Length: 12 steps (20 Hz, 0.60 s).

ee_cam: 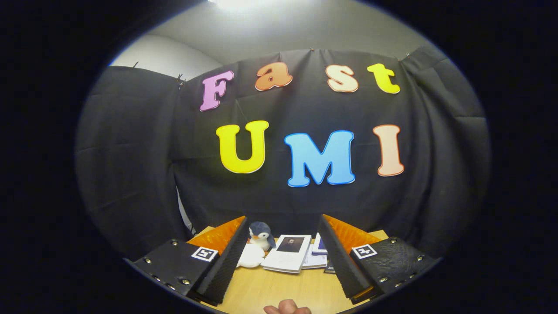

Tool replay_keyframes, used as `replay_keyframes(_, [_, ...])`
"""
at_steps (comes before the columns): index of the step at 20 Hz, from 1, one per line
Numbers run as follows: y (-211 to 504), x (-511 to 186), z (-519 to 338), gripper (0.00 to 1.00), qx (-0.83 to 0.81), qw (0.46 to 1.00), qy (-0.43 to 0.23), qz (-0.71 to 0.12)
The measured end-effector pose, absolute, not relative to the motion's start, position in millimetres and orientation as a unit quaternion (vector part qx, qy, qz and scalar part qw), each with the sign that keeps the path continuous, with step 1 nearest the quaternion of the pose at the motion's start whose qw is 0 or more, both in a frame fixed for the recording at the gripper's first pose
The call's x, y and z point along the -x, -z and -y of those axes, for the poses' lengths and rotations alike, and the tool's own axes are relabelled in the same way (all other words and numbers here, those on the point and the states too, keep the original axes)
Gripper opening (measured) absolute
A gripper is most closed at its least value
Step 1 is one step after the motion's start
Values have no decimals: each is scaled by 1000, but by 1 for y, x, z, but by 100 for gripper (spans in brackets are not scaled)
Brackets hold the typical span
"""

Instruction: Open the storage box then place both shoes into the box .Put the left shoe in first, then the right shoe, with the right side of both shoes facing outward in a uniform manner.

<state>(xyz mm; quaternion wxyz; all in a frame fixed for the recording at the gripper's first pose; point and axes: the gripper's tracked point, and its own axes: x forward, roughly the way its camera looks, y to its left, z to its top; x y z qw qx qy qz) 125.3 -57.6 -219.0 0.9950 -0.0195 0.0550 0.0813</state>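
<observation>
The tongs (283,257) were wide apart and held nothing above the bench (279,290), with a toy penguin (261,236) and booklets (290,253) beyond them, and no box or shoes were seen, so the step was unclear.

Black cloth (279,174) being hung in folds as the booth's wall, pale wall (161,56) and ceiling (279,30) being seen above it, bright light (237,3) being cast from overhead, wooden table (279,290) being lit below.
</observation>
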Motion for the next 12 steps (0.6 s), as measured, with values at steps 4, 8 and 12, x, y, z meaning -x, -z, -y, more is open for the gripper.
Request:
replay_keyframes(4, [220, -120, 63, 97, 11, 996, -76, -44])
replay_keyframes(8, [217, -120, 71, 96, -5, 996, -72, -53])
replay_keyframes(12, [219, -122, 84, 96, -2, 996, -64, -58])
